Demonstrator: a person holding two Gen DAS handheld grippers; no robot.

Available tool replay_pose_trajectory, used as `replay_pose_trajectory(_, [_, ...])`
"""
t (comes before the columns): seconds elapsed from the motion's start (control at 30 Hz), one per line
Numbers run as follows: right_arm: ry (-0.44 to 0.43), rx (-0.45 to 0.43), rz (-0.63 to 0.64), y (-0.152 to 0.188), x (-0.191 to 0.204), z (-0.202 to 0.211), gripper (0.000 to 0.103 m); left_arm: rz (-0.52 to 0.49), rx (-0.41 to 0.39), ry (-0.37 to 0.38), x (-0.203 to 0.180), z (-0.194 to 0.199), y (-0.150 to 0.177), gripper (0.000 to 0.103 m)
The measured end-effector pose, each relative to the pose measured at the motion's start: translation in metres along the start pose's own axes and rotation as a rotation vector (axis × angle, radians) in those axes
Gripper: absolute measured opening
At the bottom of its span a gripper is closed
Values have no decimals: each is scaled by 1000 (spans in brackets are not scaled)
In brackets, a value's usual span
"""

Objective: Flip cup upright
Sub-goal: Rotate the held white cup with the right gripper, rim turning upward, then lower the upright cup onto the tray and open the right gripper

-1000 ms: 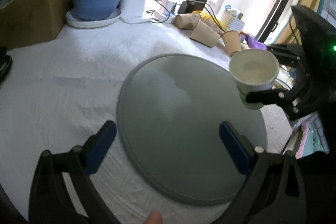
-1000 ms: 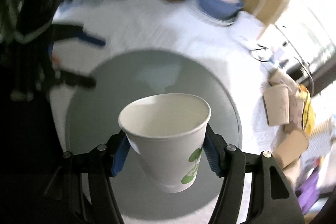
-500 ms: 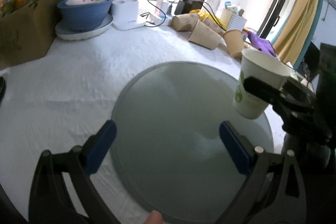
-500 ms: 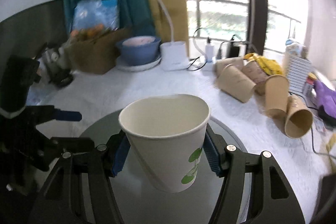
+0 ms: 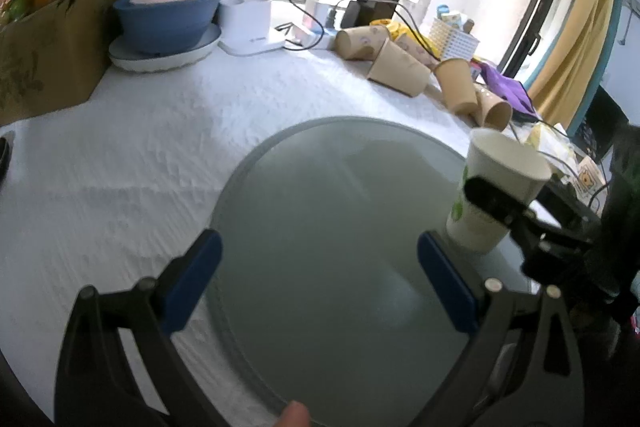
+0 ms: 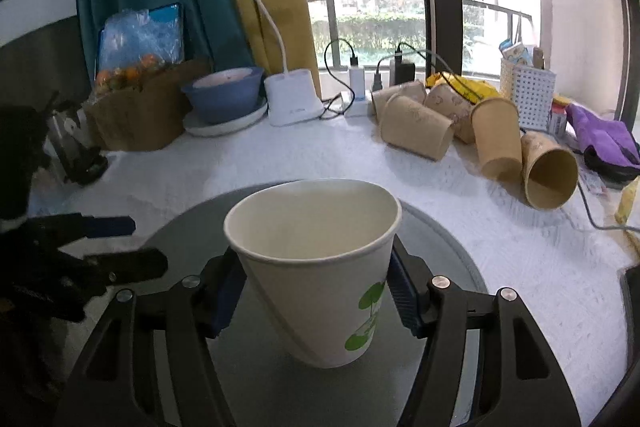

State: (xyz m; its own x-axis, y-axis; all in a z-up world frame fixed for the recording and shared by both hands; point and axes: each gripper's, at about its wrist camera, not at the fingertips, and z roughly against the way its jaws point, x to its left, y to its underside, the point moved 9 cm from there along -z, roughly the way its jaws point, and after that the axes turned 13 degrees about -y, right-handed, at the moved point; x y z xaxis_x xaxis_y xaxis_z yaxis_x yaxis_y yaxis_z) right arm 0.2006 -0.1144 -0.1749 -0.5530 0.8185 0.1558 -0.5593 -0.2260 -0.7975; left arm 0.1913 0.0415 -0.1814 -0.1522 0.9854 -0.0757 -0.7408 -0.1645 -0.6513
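A white paper cup (image 6: pixel 320 291) with a green leaf print is upright, mouth up, between the blue pads of my right gripper (image 6: pixel 316 291), which is shut on it. Its base is at or just above the round grey mat (image 6: pixel 440 239); I cannot tell if it touches. In the left wrist view the same cup (image 5: pixel 492 187) stands at the mat's (image 5: pixel 320 227) right edge with the right gripper's black finger across it. My left gripper (image 5: pixel 320 283) is open and empty over the mat's near side.
Several brown paper cups (image 6: pixel 420 131) lie tipped at the back right. A blue bowl on a white plate (image 6: pixel 224 99), a white desk lamp (image 6: pixel 292 99), chargers with cables, a cardboard box (image 6: pixel 140 115) and a purple cloth (image 6: pixel 600 135) line the back of the white tablecloth.
My right gripper has turned the cup from tilted toward the camera to upright and lowered it to the mat's right edge. My left gripper stayed open and moved little.
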Motion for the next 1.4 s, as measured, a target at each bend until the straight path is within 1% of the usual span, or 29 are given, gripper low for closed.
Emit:
replay_pose_trajectory(0.1, [2, 2, -4, 1, -1, 1, 68, 6, -1, 1, 0, 0, 1, 99])
replay_pose_trajectory(0.23, [5, 28, -2, 4, -1, -1, 70, 4, -7, 6, -3, 3, 1, 99])
replay_pose_trajectory(0.3, [7, 46, 1, 6, 0, -3, 78, 5, -9, 8, -4, 4, 2, 99])
replay_pose_trajectory(0.33, [8, 54, 2, 7, 0, -3, 79, 5, -11, 10, -4, 5, 2, 99])
replay_pose_trajectory(0.67, [11, 54, 6, 9, -1, 1, 80, 0, -17, 12, -7, 8, 1, 99])
replay_pose_trajectory(0.9, [21, 36, 0, 6, -3, 9, 81, 1, -32, 11, -8, 14, -1, 99])
replay_pose_trajectory(1.03, [29, 13, 9, 0, 1, 22, 82, 3, -61, 13, -9, 26, -4, 99])
replay_pose_trajectory(1.1, [37, -4, 12, -5, 4, 31, 84, 0, -84, 17, -12, 37, -7, 99])
replay_pose_trajectory(1.4, [42, -92, 43, -22, 26, 78, 85, -11, -177, 28, -22, 87, -12, 99])
